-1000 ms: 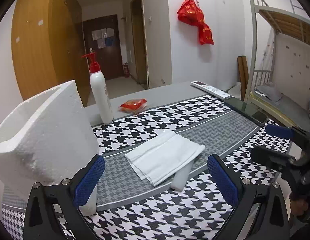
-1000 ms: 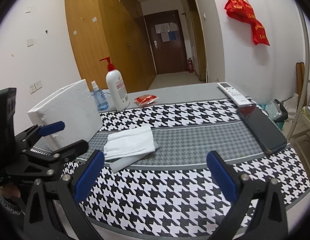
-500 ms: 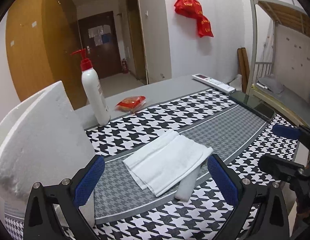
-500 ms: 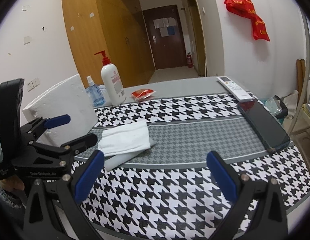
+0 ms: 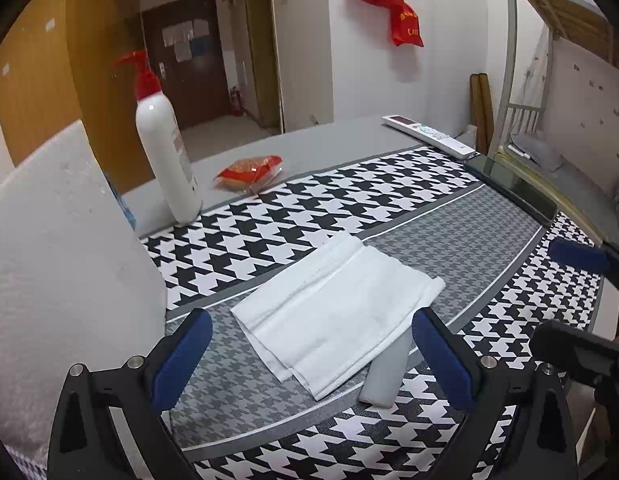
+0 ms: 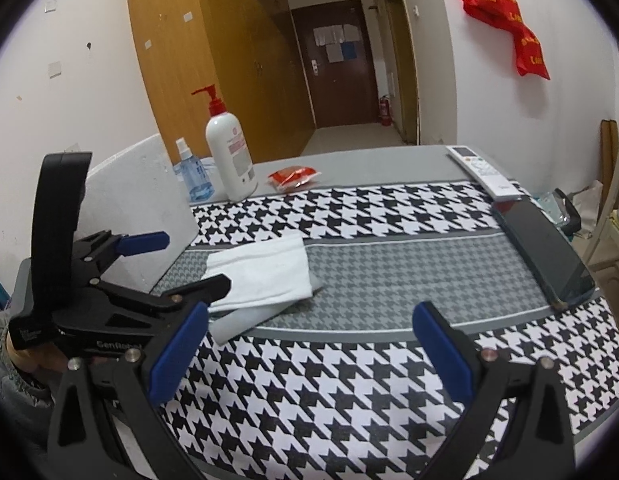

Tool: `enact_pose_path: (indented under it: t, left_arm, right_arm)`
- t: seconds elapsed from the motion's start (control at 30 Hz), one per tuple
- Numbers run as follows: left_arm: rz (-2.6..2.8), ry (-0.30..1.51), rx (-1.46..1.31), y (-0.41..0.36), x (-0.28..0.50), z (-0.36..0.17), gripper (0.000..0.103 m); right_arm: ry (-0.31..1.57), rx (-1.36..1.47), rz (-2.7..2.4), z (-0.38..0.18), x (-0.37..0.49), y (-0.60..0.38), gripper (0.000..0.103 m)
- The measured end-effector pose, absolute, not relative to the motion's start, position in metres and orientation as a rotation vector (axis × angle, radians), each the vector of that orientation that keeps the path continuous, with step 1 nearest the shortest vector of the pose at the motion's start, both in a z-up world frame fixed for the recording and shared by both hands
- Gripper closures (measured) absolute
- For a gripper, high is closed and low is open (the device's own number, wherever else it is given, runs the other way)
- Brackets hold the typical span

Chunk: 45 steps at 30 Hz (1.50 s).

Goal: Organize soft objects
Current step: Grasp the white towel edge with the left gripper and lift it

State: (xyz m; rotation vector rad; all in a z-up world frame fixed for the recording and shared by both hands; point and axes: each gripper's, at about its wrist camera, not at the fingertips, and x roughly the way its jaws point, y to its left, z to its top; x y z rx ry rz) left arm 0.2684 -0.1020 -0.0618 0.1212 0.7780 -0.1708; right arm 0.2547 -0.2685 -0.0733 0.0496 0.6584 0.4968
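A folded white towel (image 5: pixel 333 312) lies on the houndstooth mat (image 5: pixel 349 216), over a pale foam strip (image 5: pixel 383 376). It also shows in the right wrist view (image 6: pixel 261 276), with the strip (image 6: pixel 245 320) sticking out beneath. My left gripper (image 5: pixel 309 356) is open and empty, just in front of the towel. My right gripper (image 6: pixel 309 348) is open and empty, over the mat's near edge, to the right of the towel. The left gripper (image 6: pixel 177 260) shows in the right wrist view, and the right gripper (image 5: pixel 569 296) in the left wrist view.
A white foam block (image 5: pixel 61 264) stands at the left. A pump bottle (image 5: pixel 165 156), a small spray bottle (image 6: pixel 193 176) and a red packet (image 5: pixel 249 170) stand behind. A remote (image 6: pixel 483 174) and a dark phone (image 6: pixel 545 248) lie at the right edge.
My left gripper has moved forward and closer to the towel. My right gripper has shifted slightly forward. Both stay open.
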Motion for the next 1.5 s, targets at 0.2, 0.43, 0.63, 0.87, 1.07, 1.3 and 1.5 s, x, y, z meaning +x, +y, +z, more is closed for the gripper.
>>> enact_pose_path:
  t: [0.2, 0.43, 0.63, 0.87, 1.07, 1.3, 1.5]
  left_arm:
    - [-0.176, 0.809, 0.114, -0.102, 0.276, -0.067, 0.009]
    - [-0.191, 0.874, 0.097, -0.098, 0.288, -0.078, 0.02]
    - [-0.206, 0.903, 0.087, -0.096, 0.291, -0.084, 0.028]
    - [-0.239, 0.952, 0.085, -0.098, 0.297, -0.093, 0.039]
    - [-0.22, 0.945, 0.116, -0.1, 0.297, -0.093, 0.053]
    - [-0.246, 0.928, 0.143, -0.103, 0.295, -0.092, 0.085]
    - [-0.247, 0.903, 0.09, -0.094, 0.294, -0.087, 0.095]
  right_arm:
    - [0.682, 0.065, 0.496, -0.077, 0.262, -0.267, 0.0]
    - [0.692, 0.05, 0.522, -0.078, 0.265, -0.26, 0.0]
    - [0.707, 0.037, 0.525, -0.081, 0.269, -0.257, 0.0]
    - [0.715, 0.062, 0.516, -0.081, 0.274, -0.26, 0.0]
    - [0.739, 0.05, 0.53, -0.085, 0.277, -0.255, 0.0]
    - [0.771, 0.03, 0.55, -0.089, 0.28, -0.246, 0.0]
    - [0.778, 0.018, 0.56, -0.089, 0.277, -0.239, 0.0]
